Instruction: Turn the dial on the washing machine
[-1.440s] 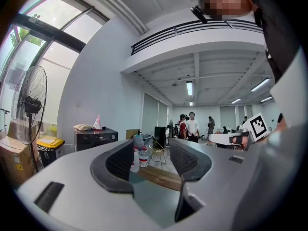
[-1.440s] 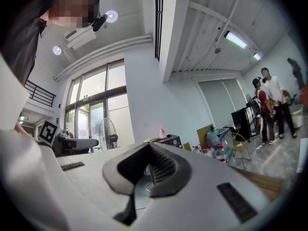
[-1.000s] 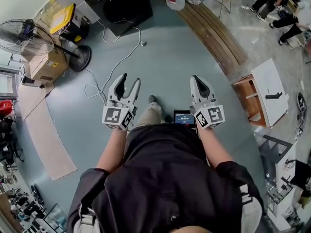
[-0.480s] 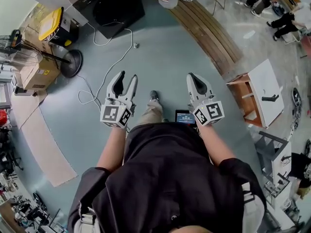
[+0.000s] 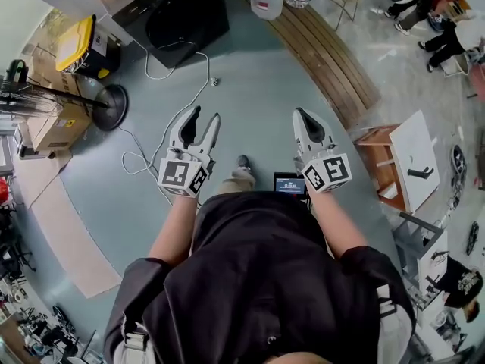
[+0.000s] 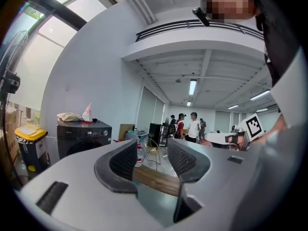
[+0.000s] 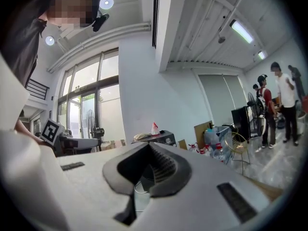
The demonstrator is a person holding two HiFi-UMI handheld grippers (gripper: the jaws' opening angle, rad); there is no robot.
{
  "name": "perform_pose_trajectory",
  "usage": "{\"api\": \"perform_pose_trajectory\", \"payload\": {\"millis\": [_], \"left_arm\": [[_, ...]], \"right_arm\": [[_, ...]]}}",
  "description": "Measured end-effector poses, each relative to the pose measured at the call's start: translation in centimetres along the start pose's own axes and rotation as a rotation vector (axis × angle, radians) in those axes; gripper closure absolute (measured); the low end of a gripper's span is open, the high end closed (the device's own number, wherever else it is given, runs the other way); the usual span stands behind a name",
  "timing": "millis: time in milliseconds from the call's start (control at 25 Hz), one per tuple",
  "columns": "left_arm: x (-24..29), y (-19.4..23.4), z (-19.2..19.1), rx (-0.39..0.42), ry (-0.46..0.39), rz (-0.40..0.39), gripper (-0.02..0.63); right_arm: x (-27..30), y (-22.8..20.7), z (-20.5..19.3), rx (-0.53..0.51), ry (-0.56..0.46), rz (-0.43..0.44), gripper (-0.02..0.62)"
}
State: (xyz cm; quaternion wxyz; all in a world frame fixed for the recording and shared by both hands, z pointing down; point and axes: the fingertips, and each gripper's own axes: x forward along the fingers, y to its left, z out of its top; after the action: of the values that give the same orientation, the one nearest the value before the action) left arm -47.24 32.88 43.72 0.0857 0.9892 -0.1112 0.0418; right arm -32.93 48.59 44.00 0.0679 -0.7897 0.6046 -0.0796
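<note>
Dial-turning has not begun: the washing machine (image 5: 189,17) stands at the floor's far edge, well apart from both grippers. My left gripper (image 5: 205,115) has its jaws apart, just narrowing on nothing. My right gripper (image 5: 300,115) is pinched closed and empty.

The washing machine (image 5: 185,17) is a dark, nearly black front-loader standing upright on the grey-blue floor (image 5: 250,97) with its back to the white wall (image 6: 96,71), at the far edge of the head view. Its large round door (image 6: 72,150) fills most of the front face and appears shut. A narrow control panel (image 6: 86,133) runs across the top of the front, with a small lit display near its middle. The dial (image 6: 105,133) seems to be the small, pale round knob toward the panel's right end, though it is too tiny to read its setting.
</note>
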Motion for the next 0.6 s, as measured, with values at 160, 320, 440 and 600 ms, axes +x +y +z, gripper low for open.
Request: {"api": "perform_pose_trajectory", "payload": {"millis": [160,320,440,600], "left_arm": [[2.2,2.1,0.4,0.019,0.0,-0.023,0.42],[3.6,4.0,0.5,0.108,0.015,-0.051,0.422],[4.8,5.4,0.6,0.103,0.01,-0.061,0.422],[6.9,5.9,0.3,0.124,0.02,-0.088,0.425]], "right_arm": [[3.4,-0.5,0.6,-0.023,0.008,-0.009,0.595],[6.2,-0.4,1.4,-0.036,0.009,-0.018,0.595],[8.0,-1.0,2.0,-0.044,0.007,-0.032,0.595],[9.6,-2.4,2.4,-0.052,0.01,-0.053,0.595]]}}
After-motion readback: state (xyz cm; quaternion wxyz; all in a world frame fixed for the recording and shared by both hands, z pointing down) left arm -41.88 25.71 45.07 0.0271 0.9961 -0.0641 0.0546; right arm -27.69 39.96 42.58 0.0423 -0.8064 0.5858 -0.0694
